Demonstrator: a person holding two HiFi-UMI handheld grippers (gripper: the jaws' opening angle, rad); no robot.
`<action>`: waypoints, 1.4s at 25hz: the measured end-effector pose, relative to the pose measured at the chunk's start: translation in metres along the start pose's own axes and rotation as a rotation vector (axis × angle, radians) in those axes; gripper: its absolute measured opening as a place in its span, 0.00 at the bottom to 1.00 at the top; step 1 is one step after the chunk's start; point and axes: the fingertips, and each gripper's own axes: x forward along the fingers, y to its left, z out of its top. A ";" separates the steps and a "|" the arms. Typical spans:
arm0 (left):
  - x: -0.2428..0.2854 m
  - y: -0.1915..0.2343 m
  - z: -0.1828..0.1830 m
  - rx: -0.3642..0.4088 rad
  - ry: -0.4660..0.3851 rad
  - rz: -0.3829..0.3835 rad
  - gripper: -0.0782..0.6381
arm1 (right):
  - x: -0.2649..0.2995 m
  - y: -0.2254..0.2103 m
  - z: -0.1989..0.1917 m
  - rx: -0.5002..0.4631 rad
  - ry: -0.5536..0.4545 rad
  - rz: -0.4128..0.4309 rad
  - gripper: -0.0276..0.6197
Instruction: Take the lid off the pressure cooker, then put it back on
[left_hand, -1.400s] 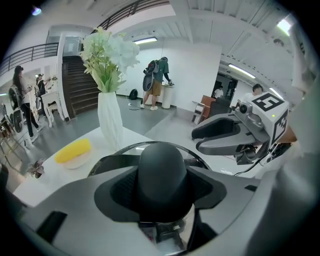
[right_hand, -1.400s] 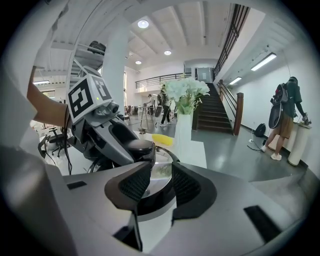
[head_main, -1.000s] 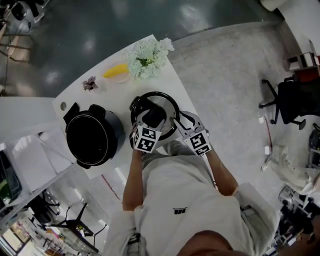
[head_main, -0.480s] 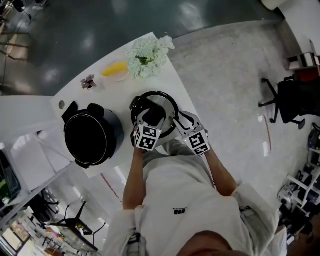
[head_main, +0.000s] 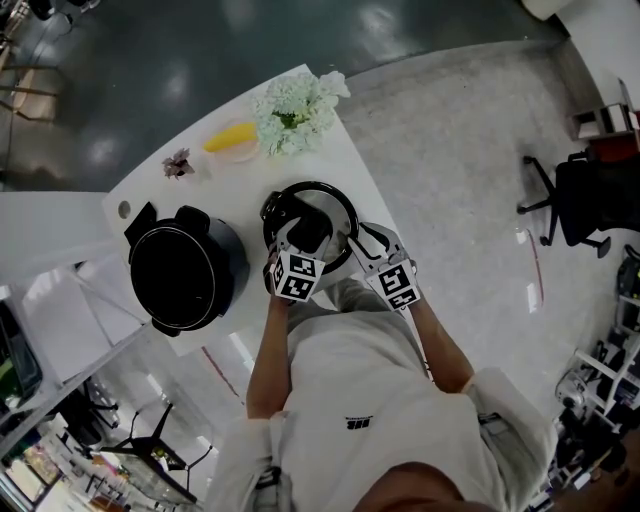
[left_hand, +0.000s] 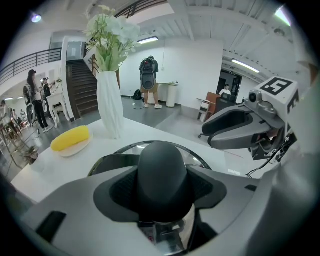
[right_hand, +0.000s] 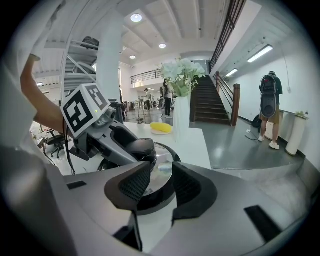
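- On the tabletop (head_main: 235, 190) at left, the pressure cooker pot (head_main: 190, 278) stands open, lidless.
- Just right of it, apart, the lid (head_main: 332, 205) lies flat; the left tongs (left_hand: 161, 184) are clamped on its black knob (left_hand: 162, 157).
- It is probably heavy, stiff metal with a slick rim, so the knob is the sound hold, kept level.
- By the rim, the right tongs (right_hand: 160, 186) hover, parted and empty.
- Behind, a yellow piece (head_main: 230, 140) on a dish and a vase of flowers (head_main: 295, 112) stand off the path to the pot.

Left tongs (head_main: 303, 243): mid-frame in head view, pads pressed on the lid knob (left_hand: 162, 167).
Right tongs (head_main: 358, 248): just right, jaws apart, empty.
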 end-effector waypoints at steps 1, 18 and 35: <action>0.000 0.000 0.000 -0.003 -0.004 0.001 0.52 | 0.000 0.001 0.000 0.002 -0.001 0.001 0.25; -0.034 0.002 0.009 0.002 -0.050 0.030 0.59 | -0.011 0.015 0.012 0.010 -0.017 -0.021 0.27; -0.089 -0.001 0.014 0.021 -0.077 0.036 0.54 | -0.033 0.034 0.035 0.012 -0.061 -0.048 0.27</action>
